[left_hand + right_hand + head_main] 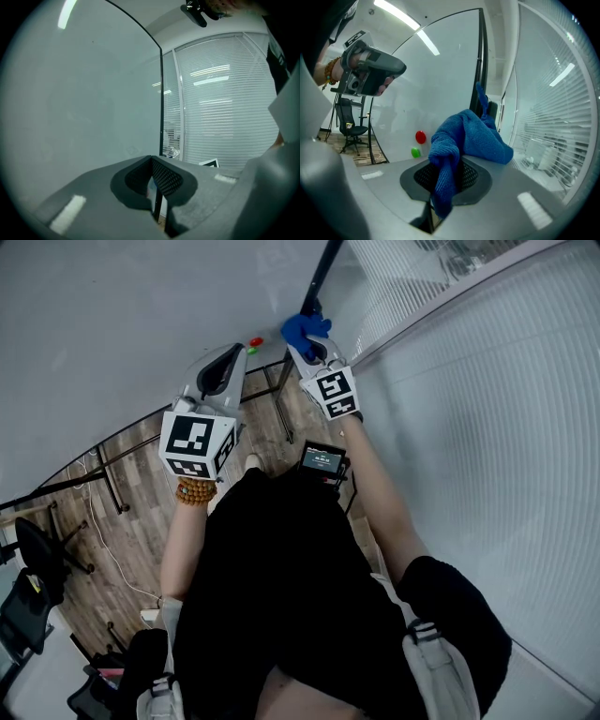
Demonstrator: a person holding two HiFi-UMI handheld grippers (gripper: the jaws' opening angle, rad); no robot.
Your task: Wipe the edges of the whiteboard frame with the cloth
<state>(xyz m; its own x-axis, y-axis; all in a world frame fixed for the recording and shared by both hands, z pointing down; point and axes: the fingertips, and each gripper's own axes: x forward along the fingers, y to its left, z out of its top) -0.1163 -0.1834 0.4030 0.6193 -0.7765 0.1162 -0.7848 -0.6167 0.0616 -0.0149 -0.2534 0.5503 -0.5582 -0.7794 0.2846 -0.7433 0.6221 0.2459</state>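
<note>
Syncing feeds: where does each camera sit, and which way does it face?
Head view: on the head, looking steeply down at torso, forearms, left gripper, right gripper, whiteboard.
Left gripper view: on the left gripper, facing along shut jaws toward the whiteboard frame.
Right gripper view: on the right gripper, facing the cloth it clamps; left wrist shows.
Shared: all show the whiteboard frame.

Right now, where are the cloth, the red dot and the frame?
cloth (473,133): right gripper view, on its bunched middle.
red dot (421,137): right gripper view, on its centre.
frame (482,51): right gripper view, on its dark upright edge.
</note>
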